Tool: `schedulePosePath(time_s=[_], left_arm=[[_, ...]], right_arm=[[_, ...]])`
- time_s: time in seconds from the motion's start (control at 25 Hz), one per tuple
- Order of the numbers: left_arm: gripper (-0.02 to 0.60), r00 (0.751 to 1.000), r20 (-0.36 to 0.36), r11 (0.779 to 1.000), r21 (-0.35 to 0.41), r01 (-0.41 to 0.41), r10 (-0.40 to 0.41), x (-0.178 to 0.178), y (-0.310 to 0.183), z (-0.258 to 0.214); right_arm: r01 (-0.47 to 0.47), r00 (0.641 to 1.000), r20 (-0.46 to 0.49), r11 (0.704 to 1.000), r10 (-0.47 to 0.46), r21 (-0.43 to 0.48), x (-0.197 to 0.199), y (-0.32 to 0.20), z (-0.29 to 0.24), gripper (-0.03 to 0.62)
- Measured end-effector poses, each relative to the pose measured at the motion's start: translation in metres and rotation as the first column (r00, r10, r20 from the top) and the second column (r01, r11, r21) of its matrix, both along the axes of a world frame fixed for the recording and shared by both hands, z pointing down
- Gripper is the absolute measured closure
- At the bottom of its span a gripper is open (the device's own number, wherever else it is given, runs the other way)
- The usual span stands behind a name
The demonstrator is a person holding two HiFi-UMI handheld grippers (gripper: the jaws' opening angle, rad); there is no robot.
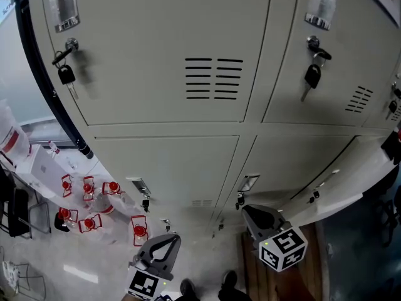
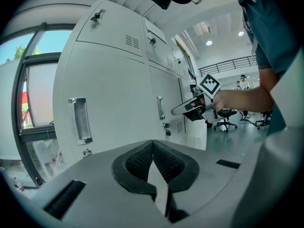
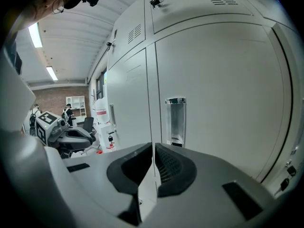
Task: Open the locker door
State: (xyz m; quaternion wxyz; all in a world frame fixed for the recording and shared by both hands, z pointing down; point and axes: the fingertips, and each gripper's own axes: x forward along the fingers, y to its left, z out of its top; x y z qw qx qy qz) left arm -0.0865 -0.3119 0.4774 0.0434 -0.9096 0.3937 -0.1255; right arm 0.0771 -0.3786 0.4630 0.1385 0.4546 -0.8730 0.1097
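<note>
Front: a wall of lockers [image 1: 156,30] is closing off everything ahead, with open air lying between its doors and both grippers.
Left gripper [image 1: 170,237]: it is hanging clear of the doors with its jaws together on nothing, and a handle [image 2: 80,120] is sitting ahead to its left.
Right gripper [image 1: 249,211]: its jaws are together on nothing, and it is facing another handle [image 3: 175,120] across free space.
Between the grippers: an open gap is running up to the lockers.
Right side: an open door [image 1: 351,184] is jutting into the room near the right gripper, narrowing that side.
Upper doors: keys [image 1: 312,75] are dangling out from the locks.
Floor, left: red-capped bottles [image 1: 88,190] are crowding the locker base.
</note>
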Motion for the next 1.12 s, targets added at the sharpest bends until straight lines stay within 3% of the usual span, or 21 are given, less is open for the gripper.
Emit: schedulePosePath(time_s=[0.36, 0.84, 1.12], left_arm=[[0.565, 0.999, -0.012, 0.999, 0.013, 0.03, -0.03, -0.005, -0.017, -0.003], [0.565, 0.999, -0.019, 0.998, 0.046, 0.041, -0.041, 0.003, -0.032, -0.007], [0.565, 0.998, -0.032, 0.997, 0.049, 0.052, -0.05, 0.009, -0.04, -0.006]], right_arm=[[0.018, 1.0, 0.007, 0.999, -0.018, 0.03, -0.009, -0.017, -0.004, 0.556], [-0.059, 0.997, -0.042, 0.995, 0.063, 0.084, 0.003, -0.044, -0.002, 0.553], [-0.048, 0.997, -0.06, 0.996, 0.053, 0.078, 0.0, -0.058, 0.006, 0.503]])
